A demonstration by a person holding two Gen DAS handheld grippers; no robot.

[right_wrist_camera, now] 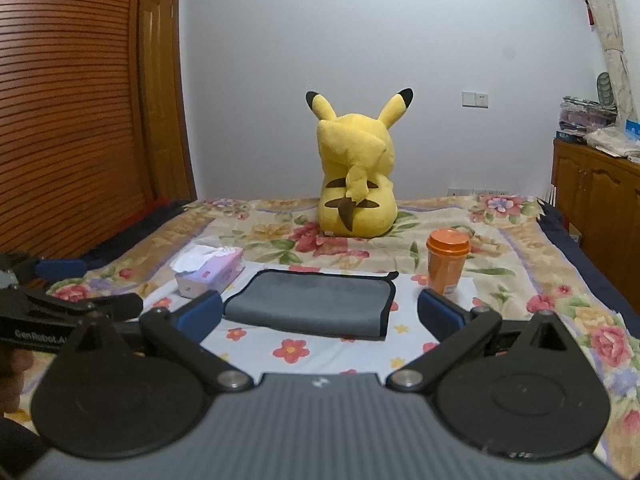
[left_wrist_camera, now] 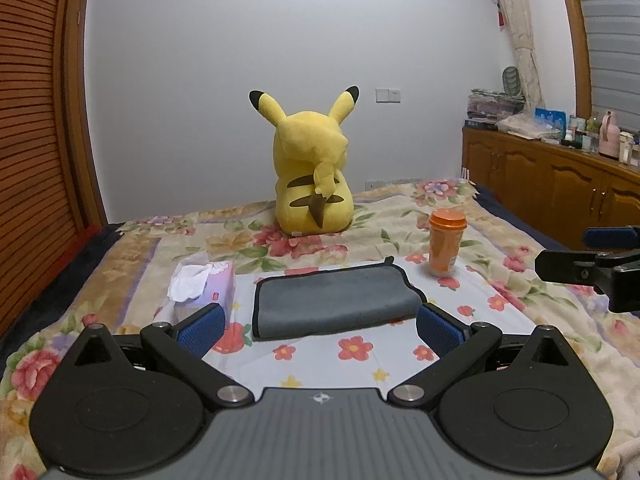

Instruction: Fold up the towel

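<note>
A grey towel [left_wrist_camera: 334, 300] with black trim lies folded on the flowered bedspread, just ahead of both grippers; it also shows in the right wrist view [right_wrist_camera: 316, 302]. My left gripper [left_wrist_camera: 320, 330] is open and empty, held a little short of the towel's near edge. My right gripper [right_wrist_camera: 320, 314] is open and empty, also short of the towel, with its fingers wide on either side. Each gripper shows at the edge of the other's view: the right gripper [left_wrist_camera: 592, 264] and the left gripper [right_wrist_camera: 64, 296].
A tissue box [left_wrist_camera: 202, 284] lies left of the towel. An orange cup with lid [left_wrist_camera: 445, 242] stands to its right. A yellow plush toy [left_wrist_camera: 312, 172] sits behind. A wooden cabinet [left_wrist_camera: 560, 184] lines the right wall, a slatted door [left_wrist_camera: 36, 140] the left.
</note>
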